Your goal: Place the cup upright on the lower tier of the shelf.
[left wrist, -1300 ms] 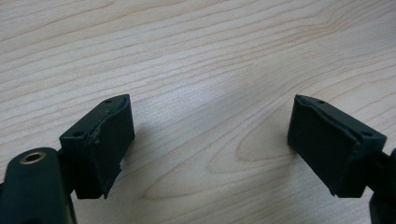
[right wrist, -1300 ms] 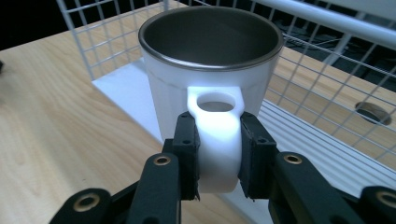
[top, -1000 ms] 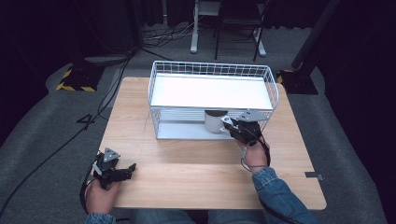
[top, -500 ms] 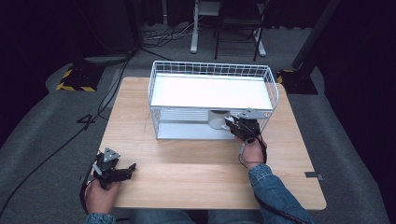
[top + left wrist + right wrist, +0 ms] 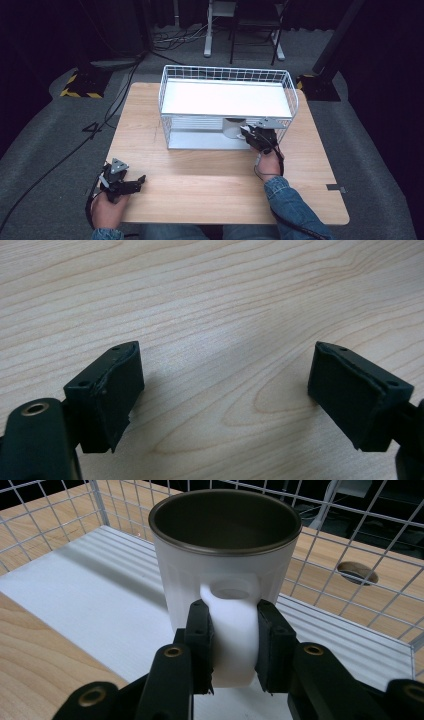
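A white mug (image 5: 225,570) with a dark inside stands upright over the lower shelf of the white wire rack (image 5: 170,95). My right gripper (image 5: 232,645) is shut on the mug's handle, one pad on each side. From above, the mug (image 5: 233,127) sits at the rack's open front, right of the middle, with the right gripper (image 5: 255,136) just in front of it. Whether the mug rests on the white shelf board I cannot tell. My left gripper (image 5: 134,181) lies low at the table's front left, jaws wide open over bare wood (image 5: 220,365), nothing between them.
The rack has a white top board (image 5: 225,97) and a lower white board (image 5: 85,605), with wire walls at the sides and back. The wooden table (image 5: 200,185) lies bare in front of it. A round hole (image 5: 356,572) in the tabletop shows behind the wire.
My right gripper has sunk a little with the mug, further under the rack's top shelf. The left gripper has not moved.
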Motion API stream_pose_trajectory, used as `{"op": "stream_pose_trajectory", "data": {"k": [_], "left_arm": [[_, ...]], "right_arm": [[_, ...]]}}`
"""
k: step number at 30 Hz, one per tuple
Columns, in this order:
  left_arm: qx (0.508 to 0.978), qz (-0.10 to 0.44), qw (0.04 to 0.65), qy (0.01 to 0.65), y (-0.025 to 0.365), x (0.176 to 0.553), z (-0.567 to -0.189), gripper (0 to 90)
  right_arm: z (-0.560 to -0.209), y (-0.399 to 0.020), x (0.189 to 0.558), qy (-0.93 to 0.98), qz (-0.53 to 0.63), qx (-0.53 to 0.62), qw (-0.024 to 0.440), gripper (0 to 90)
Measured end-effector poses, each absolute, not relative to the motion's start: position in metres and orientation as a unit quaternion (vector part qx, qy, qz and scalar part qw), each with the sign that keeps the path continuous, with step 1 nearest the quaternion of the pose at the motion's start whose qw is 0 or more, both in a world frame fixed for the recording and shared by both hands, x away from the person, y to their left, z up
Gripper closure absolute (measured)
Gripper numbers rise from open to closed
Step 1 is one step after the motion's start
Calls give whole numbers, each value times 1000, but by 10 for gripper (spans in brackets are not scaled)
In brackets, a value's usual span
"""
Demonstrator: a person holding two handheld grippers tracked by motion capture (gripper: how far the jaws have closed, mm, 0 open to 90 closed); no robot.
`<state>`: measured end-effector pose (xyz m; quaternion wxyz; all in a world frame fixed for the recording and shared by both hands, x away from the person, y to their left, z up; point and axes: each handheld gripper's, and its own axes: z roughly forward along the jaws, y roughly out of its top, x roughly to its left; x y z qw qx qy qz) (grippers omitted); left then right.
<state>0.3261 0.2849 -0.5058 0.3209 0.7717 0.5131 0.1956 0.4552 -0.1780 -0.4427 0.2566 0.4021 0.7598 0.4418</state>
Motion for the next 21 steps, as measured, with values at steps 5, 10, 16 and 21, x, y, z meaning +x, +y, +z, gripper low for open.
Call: {"op": "stream_pose_trajectory", "data": {"k": [5, 10, 16, 21], "left_arm": [[772, 196, 321, 513, 285, 326, -506, 151], [772, 196, 321, 513, 285, 326, -506, 152], [772, 196, 321, 513, 285, 326, -506, 152], [771, 196, 321, 513, 285, 326, -506, 151]], "right_arm": [[-444, -180, 455, 760, 442, 403, 254, 709], [-447, -181, 455, 761, 441, 404, 252, 703], [-446, -179, 454, 765, 436, 398, 257, 646], [-444, -180, 454, 764, 439, 398, 256, 585]]}}
